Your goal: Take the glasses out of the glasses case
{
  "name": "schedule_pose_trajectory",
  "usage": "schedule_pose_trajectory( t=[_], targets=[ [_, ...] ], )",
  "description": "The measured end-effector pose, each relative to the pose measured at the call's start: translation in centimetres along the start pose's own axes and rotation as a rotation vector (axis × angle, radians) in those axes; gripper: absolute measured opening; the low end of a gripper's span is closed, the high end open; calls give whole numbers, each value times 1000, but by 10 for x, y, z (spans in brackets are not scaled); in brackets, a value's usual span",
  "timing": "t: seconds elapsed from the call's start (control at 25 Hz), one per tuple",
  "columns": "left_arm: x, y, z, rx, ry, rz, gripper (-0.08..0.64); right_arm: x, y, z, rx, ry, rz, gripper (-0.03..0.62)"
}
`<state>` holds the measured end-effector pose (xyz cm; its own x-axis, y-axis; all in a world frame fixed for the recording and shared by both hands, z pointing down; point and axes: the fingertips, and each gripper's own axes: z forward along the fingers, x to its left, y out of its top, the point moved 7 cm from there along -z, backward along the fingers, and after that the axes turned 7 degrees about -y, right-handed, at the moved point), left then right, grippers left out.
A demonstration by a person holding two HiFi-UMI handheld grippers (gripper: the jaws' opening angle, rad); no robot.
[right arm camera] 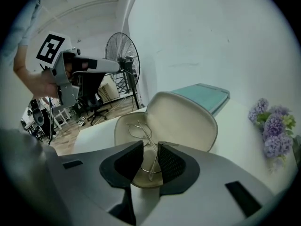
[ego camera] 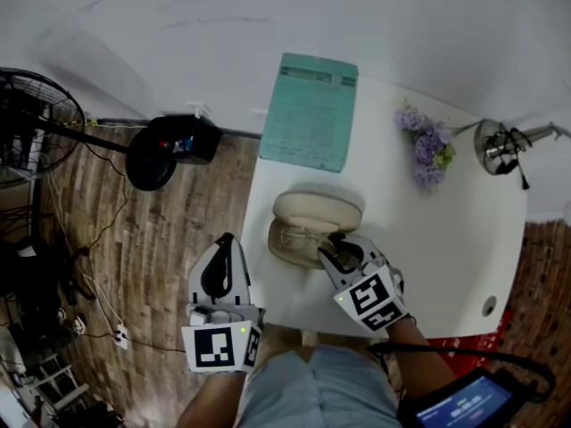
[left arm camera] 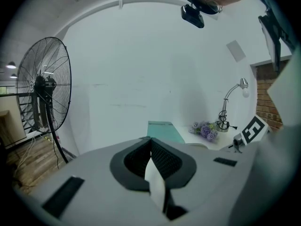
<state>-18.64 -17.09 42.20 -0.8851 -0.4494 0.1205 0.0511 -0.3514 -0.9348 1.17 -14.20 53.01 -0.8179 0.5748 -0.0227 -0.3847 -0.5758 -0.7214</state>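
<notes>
An open cream glasses case (ego camera: 314, 212) lies on the white table (ego camera: 437, 239), its lid (right arm camera: 186, 119) tipped back. Thin wire-framed glasses (right arm camera: 141, 131) rest in its lower half (ego camera: 287, 239). My right gripper (ego camera: 333, 251) points down into the case. Its jaws (right arm camera: 150, 150) stand a little apart on either side of the glasses' wire frame, with a gap still showing beside the wire. My left gripper (ego camera: 225, 242) hangs off the table's left edge above the wooden floor; its jaws (left arm camera: 151, 139) meet at the tips with nothing in them.
A green folder (ego camera: 310, 110) lies at the table's far edge behind the case. Purple flowers (ego camera: 426, 145) and a desk lamp (ego camera: 498, 144) stand at the far right. A standing fan (ego camera: 36, 123) and a black device (ego camera: 169, 145) are on the floor at left.
</notes>
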Motion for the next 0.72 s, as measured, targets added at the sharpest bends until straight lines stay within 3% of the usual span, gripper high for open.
schedule_pose_trajectory(
  t=[0.4,0.72],
  targets=[
    [0,0,2,0,7,-2,6,-2,-7,8,84,-20,-58,61],
    [-2,-1,3,-9,4,-1,6,-5,-7,9,79,-35,-108,48]
  ],
)
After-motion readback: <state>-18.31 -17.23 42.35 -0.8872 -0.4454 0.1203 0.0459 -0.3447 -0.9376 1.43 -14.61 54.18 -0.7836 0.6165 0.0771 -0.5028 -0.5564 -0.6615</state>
